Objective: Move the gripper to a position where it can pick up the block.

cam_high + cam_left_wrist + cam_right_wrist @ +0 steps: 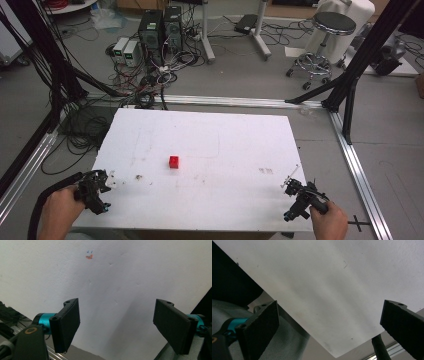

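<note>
A white surface (pixel 225 130) stands on a grey floor (pixel 250 75), framed by black struts (pixel 360 60) and aluminium rails (pixel 225 101). Beyond it, two computer towers (pixel 161 27) sit amid tangled cables (pixel 145 75). A black-seated rolling stool (pixel 325 40) stands at the far right, beside a white cabinet (pixel 350 15).

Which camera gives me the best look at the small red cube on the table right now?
The high view: the red cube sits whole and unobstructed near the middle of the white table. The left gripper view and right gripper view look at bare tabletop between open jaws.
</note>
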Demonstrator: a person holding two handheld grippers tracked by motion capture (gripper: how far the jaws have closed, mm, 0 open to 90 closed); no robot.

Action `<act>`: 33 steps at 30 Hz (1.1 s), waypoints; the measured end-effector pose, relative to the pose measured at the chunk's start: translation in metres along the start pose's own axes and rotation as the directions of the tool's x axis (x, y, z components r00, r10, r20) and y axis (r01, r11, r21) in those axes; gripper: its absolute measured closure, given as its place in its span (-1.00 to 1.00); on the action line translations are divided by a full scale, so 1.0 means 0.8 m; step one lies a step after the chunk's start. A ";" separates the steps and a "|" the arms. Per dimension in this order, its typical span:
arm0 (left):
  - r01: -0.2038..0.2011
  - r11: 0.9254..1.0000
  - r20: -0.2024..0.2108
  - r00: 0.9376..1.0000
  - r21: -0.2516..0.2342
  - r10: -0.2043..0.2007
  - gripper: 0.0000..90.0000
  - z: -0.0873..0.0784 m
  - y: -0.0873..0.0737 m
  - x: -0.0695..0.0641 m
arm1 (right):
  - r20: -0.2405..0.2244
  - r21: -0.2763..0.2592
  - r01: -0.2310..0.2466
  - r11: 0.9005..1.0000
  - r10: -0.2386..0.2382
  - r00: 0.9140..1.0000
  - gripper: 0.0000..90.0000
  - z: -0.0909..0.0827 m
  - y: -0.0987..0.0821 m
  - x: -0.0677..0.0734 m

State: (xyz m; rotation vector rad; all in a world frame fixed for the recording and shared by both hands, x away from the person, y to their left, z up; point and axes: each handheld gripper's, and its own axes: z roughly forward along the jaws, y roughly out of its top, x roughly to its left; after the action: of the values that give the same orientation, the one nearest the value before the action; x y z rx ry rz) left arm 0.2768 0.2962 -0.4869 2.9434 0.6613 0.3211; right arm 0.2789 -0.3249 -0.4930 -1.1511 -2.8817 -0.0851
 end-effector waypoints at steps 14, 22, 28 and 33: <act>-0.010 1.000 -0.017 1.000 -0.010 0.010 -0.51 -0.014 0.004 0.008 | -0.002 0.003 0.001 1.000 -0.001 1.000 -0.97 0.000 0.000 0.001; -0.054 0.998 -0.005 0.999 -0.017 0.054 -0.51 -0.019 0.011 0.012 | -0.002 0.002 0.001 1.000 -0.001 1.000 -0.97 -0.001 0.001 0.001; -0.133 0.991 0.012 0.991 -0.029 0.134 -0.51 -0.021 0.025 0.024 | -0.001 0.001 0.002 1.000 -0.002 1.000 -0.97 -0.001 0.001 0.002; -0.198 0.980 0.002 0.980 -0.012 0.198 -0.51 -0.024 0.041 0.038 | -0.004 0.003 0.000 1.000 0.000 1.000 -0.97 -0.001 0.000 0.002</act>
State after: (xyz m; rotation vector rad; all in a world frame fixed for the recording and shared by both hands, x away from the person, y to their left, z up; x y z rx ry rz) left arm 0.3128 0.2811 -0.4575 3.0027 0.3634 0.3361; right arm 0.2781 -0.3240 -0.4921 -1.1486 -2.8778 -0.0828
